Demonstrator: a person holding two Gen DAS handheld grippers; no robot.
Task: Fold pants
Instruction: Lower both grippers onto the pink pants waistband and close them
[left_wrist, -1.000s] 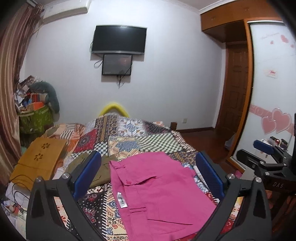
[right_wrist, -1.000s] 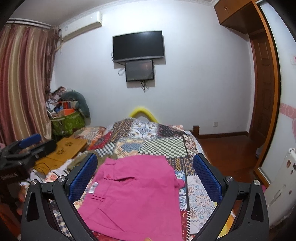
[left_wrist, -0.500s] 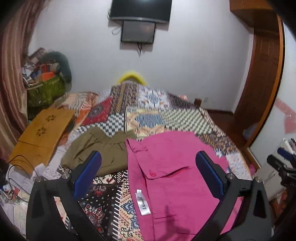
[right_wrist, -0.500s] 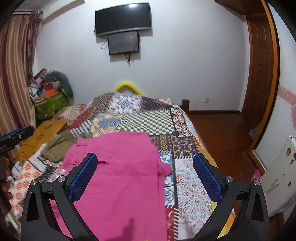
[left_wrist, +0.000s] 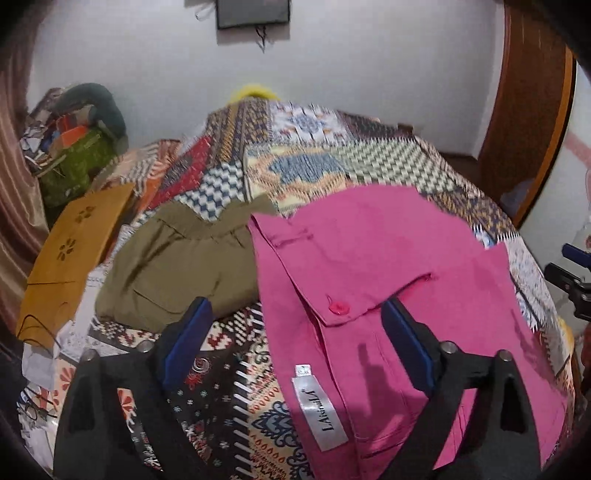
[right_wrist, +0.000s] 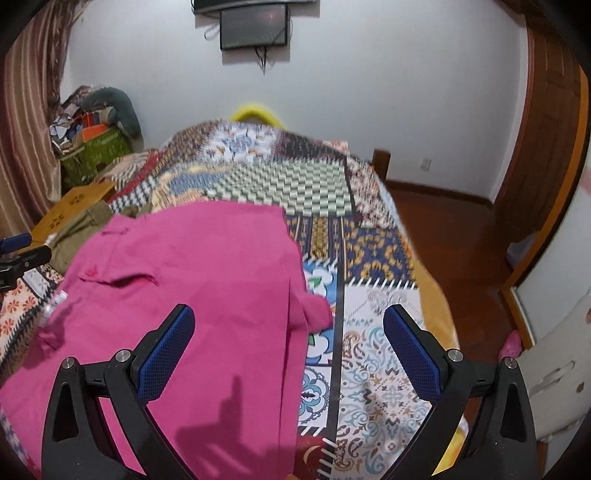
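Note:
Pink pants lie spread on a patchwork bedspread, waistband toward the far left, with a pocket flap, a pink button and a white label. My left gripper hovers over their left edge near the button; its jaws are closing, and no pad presses on the cloth. In the right wrist view the same pants fill the lower left. My right gripper stands open above their right edge, where a small fold sticks out.
Olive green pants lie left of the pink ones. A yellow-brown board and a cluttered green box stand at the bed's left. Wooden floor and a door lie to the right. A screen hangs on the far wall.
Both grippers have dropped and tipped downward toward the bed, so the pink pants fill more of each view. The left jaws stand a little narrower than before.

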